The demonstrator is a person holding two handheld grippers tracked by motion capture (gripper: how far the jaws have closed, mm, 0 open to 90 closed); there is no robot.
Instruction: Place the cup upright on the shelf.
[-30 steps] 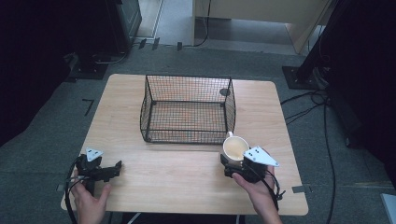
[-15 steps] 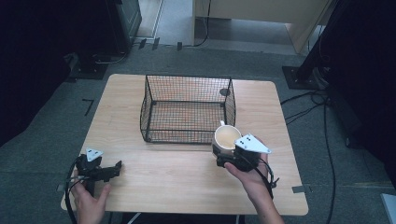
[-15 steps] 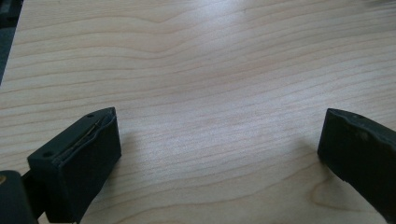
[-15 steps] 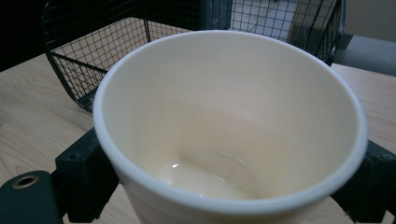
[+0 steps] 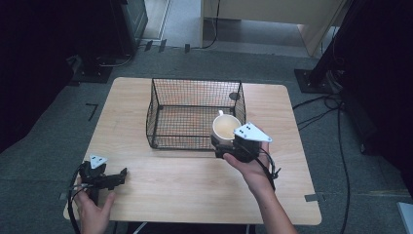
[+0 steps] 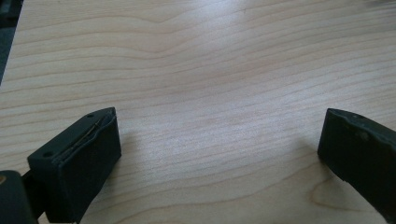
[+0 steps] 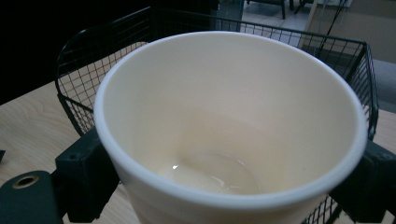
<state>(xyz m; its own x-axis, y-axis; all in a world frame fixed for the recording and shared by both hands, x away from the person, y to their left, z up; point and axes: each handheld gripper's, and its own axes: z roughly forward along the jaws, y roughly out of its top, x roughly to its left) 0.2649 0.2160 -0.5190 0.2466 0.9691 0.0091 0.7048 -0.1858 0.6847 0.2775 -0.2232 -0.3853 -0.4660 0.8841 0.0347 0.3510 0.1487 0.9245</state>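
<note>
A cream-white mug point(image 5: 225, 127) point(image 7: 224, 121) is held upright in the air, clamped between the jaws of my right gripper point(image 5: 225, 141) point(image 7: 229, 182). It hovers at the near right corner of a black wire basket point(image 5: 160, 129) point(image 7: 79, 74) that stands in the middle of the wooden table point(image 5: 195, 185). The mug's inside looks empty, and its handle points away toward the basket. My left gripper point(image 5: 114, 178) point(image 6: 219, 154) rests low at the table's near left corner, jaws wide apart over bare wood with nothing between them.
A small dark round object point(image 5: 234, 96) sits by the basket's far right corner. Black cables point(image 5: 341, 126) trail over the grey floor to the right of the table. Dark equipment stands point(image 5: 97, 63) sit beyond the far left edge.
My right gripper has lifted the mug and carried it leftward and away, from the table beside the basket up to the basket's near right corner. The left gripper has stayed put.
</note>
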